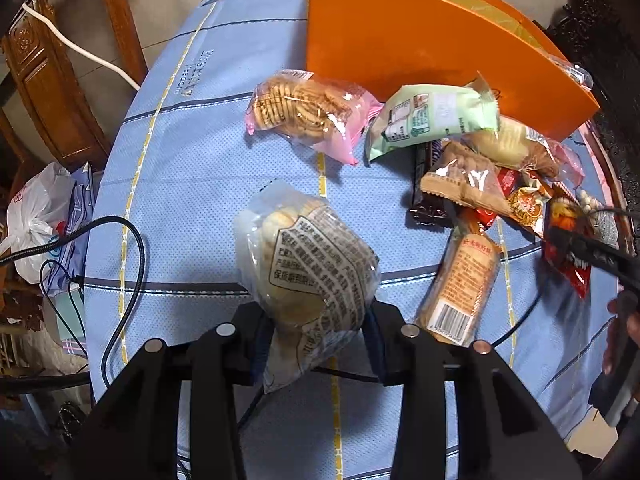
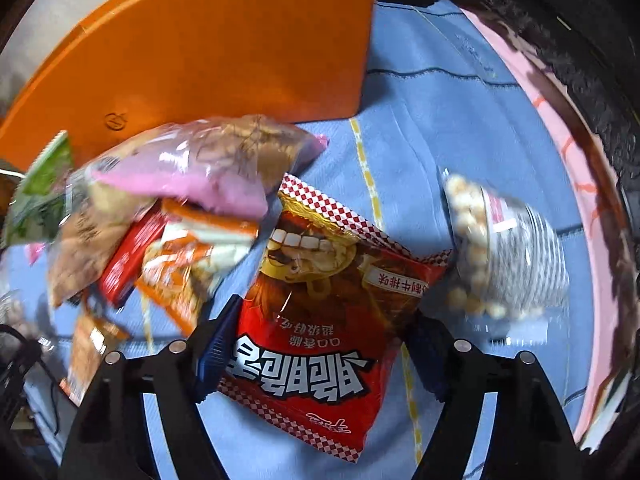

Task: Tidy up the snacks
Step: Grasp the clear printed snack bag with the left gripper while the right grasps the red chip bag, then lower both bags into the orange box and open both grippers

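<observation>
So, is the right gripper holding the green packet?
No, the right gripper is closed on a red snack bag, while the green packet lies apart in the pile by the orange box.

Snack pile (image 1: 480, 168) on tablecloth (image 1: 192, 168), box (image 1: 400, 40) behind it, biscuit pack (image 1: 304, 108) to its left

A clear biscuit pack (image 1: 308, 276) and a red snack bag (image 2: 320, 320) are each held above the scattered snack pile (image 1: 480, 168).
</observation>
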Demonstrator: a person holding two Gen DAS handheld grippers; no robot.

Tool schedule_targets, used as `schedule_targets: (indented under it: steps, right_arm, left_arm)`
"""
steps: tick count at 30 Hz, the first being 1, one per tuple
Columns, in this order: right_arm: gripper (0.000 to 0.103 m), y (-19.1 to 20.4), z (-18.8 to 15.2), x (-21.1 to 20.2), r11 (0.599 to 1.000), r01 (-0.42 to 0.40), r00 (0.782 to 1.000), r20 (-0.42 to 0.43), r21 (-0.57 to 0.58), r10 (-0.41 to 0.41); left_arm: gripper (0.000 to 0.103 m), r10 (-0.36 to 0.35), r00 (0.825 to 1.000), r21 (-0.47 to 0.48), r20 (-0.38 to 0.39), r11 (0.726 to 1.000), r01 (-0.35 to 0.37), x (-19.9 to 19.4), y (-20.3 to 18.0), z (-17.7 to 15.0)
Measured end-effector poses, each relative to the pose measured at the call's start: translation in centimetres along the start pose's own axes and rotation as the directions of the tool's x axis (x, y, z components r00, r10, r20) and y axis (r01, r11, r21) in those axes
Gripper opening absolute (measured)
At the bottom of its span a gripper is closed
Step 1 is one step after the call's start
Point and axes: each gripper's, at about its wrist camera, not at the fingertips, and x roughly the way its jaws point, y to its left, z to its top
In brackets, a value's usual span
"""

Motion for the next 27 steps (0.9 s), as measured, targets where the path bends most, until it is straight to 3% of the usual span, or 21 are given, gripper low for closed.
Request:
schedule_targets:
  steps: [8, 13, 18, 27]
  right_arm:
    - [0.077, -2.4, -3.4, -4.8, 0.989, -0.148, 0.989, 0.034, 0.02, 0.147]
    - [0.077, -3.2, -3.8, -7.5, 0.98, -0.199, 0.976, 0.091, -0.016, 0.2]
    - [0.077, 0.2, -3.5, -9.7, 0.974, -0.218, 0.965, 0.135, -0.063, 0.225]
    - [0.077, 0.7, -2.6, -12.6, 0.966, -0.228, 0.946, 0.208, -0.126, 0.25]
  left_arm:
    - [0.038, -0.009, 1.0, 0.009, 0.02, 1.0, 0.008, -1.0, -0.2, 0.1]
    - [0.038, -0.027, 0.998, 0.018, 0.05, 0.999, 0.026, -2.5, -0.6, 0.1]
    - [0.038, -0.052, 0.995, 0.029, 0.082, 0.998, 0.05, -4.6, -0.9, 0.1]
    - [0.038, -0.113, 0.978, 0.044, 0.173, 0.993, 0.107, -9.1, -1.9, 1.9]
